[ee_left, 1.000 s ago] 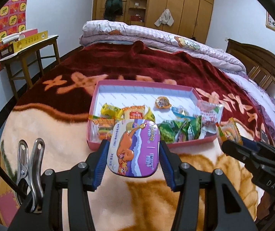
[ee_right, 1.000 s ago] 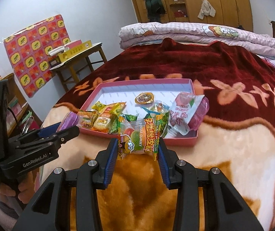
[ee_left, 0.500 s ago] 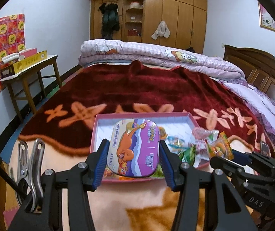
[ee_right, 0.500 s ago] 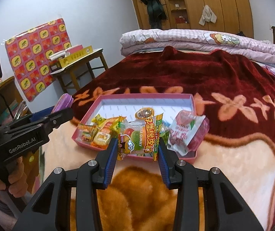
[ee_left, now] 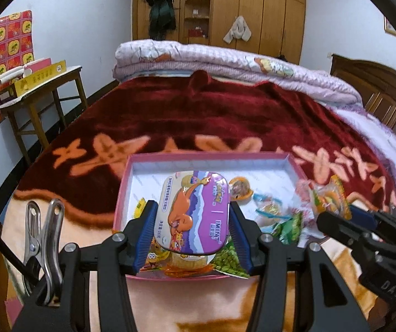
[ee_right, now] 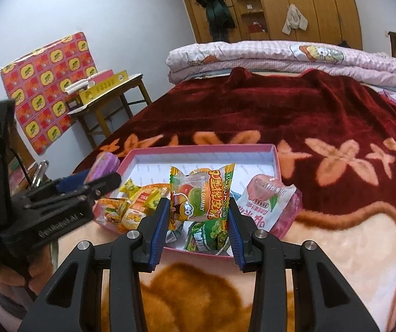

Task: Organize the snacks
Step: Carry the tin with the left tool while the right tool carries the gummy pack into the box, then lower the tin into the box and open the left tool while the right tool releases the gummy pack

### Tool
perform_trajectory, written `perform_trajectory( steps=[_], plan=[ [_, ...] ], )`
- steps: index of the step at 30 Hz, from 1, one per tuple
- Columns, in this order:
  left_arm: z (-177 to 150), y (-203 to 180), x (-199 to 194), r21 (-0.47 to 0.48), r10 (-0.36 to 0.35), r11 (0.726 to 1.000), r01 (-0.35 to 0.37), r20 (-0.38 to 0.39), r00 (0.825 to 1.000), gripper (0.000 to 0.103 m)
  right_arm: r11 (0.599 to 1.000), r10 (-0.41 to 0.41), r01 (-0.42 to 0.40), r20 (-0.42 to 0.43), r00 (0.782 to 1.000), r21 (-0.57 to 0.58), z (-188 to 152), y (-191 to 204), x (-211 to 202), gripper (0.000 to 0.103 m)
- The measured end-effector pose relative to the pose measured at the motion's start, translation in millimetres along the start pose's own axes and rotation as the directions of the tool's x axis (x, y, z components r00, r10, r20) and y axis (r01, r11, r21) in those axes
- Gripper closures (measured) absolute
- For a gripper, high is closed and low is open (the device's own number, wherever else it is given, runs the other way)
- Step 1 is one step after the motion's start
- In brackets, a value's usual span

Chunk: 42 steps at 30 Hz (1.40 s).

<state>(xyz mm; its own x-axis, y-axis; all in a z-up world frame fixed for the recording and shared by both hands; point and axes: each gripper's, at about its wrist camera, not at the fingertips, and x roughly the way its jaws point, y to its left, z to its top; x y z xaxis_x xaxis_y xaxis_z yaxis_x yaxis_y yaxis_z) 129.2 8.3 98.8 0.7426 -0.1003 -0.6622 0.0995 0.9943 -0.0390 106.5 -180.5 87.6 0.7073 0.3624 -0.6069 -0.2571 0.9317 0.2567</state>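
Note:
My left gripper [ee_left: 191, 218] is shut on a purple mint tin [ee_left: 195, 211] with an orange dragon on it, held above the front left of the pink tray [ee_left: 209, 155]. My right gripper [ee_right: 198, 215] is shut on a burger gummy packet [ee_right: 202, 195], held above the tray's front edge [ee_right: 203, 252]. The tray [ee_right: 206, 148] lies on the bed blanket and holds several snack packets: yellow ones [ee_right: 135, 207] at the left, a green one [ee_right: 209, 233] in front, a pink one [ee_right: 267, 204] leaning on the right wall. The left gripper also shows in the right wrist view [ee_right: 98, 182], the right gripper in the left wrist view [ee_left: 336, 215].
The red and cream blanket [ee_left: 225, 116] covers the bed. A folded pink quilt [ee_left: 225, 61] lies at the far end. A wooden side table [ee_left: 40, 94] with boxes stands left of the bed. Wardrobes [ee_left: 239, 13] line the back wall.
Both grippers have moved forward and over the tray with their loads. The tin has gone from in front of the tray to above its front left part.

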Motion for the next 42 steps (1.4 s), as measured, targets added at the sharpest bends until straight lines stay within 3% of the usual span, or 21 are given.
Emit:
perform_trajectory(
  steps=[14, 23, 31, 42],
  plan=[
    [-21, -8, 56, -0.009, 0.015, 1.000, -0.016, -0.075, 0.997, 0.053, 0.998, -0.060, 0.059, -0.037, 0.998, -0.015, 3, -17, 43, 0.062],
    [-22, -7, 56, -0.005, 0.011, 1.000, -0.012, -0.076, 0.997, 0.051, 0.998, -0.055, 0.053, -0.059, 0.997, -0.035, 0, -11, 59, 0.061],
    [-21, -10, 55, 0.008, 0.023, 1.000, -0.022, -0.098, 0.995, 0.048, 0.998, -0.052, 0.050, -0.035, 0.998, -0.037, 2, -8, 51, 0.042],
    [-23, -15, 37, 0.029, 0.021, 0.999, -0.018, -0.080, 0.997, 0.048, 0.999, -0.034, 0.034, 0.000, 0.999, -0.009, -5, -7, 29, 0.040]
  ],
)
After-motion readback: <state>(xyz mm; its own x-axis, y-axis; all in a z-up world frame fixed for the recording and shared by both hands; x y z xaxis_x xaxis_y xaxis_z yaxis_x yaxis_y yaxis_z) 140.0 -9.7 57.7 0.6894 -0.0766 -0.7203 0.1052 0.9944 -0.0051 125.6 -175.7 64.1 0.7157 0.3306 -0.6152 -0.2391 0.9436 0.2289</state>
